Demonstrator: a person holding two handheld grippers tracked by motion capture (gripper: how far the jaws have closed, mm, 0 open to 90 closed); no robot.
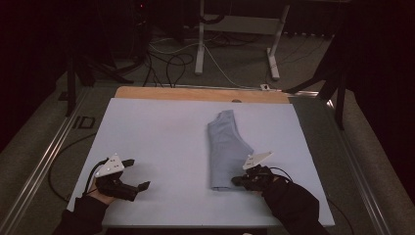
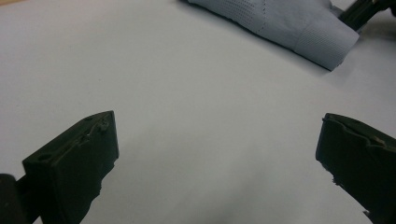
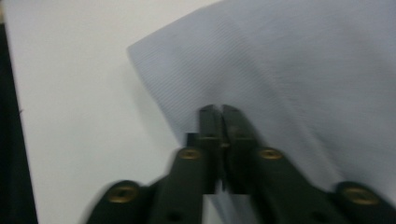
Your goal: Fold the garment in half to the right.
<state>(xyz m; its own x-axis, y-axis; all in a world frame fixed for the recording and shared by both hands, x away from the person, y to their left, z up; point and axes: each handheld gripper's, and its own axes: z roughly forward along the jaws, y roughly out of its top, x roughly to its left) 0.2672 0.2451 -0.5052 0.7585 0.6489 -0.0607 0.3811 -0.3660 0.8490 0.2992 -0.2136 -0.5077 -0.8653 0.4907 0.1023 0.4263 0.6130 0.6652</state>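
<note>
I see a pale blue-grey, finely ribbed folded cloth (image 1: 226, 149) on my light lavender-white bench (image 1: 161, 142) with its tan wooden far edge, and black fingers (image 2: 74, 163) with brass-coloured screws.

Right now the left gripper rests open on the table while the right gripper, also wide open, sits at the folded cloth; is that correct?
Not quite: the right gripper is shut on the folded cloth, as the right gripper view shows. The left gripper does rest open on the table.

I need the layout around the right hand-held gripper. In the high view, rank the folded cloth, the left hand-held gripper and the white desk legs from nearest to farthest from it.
1. Folded cloth: right at the right hand-held gripper, its near edge at the jaws.
2. Left hand-held gripper: across the table, at its left.
3. White desk legs: on the floor beyond the table's far edge.
</note>
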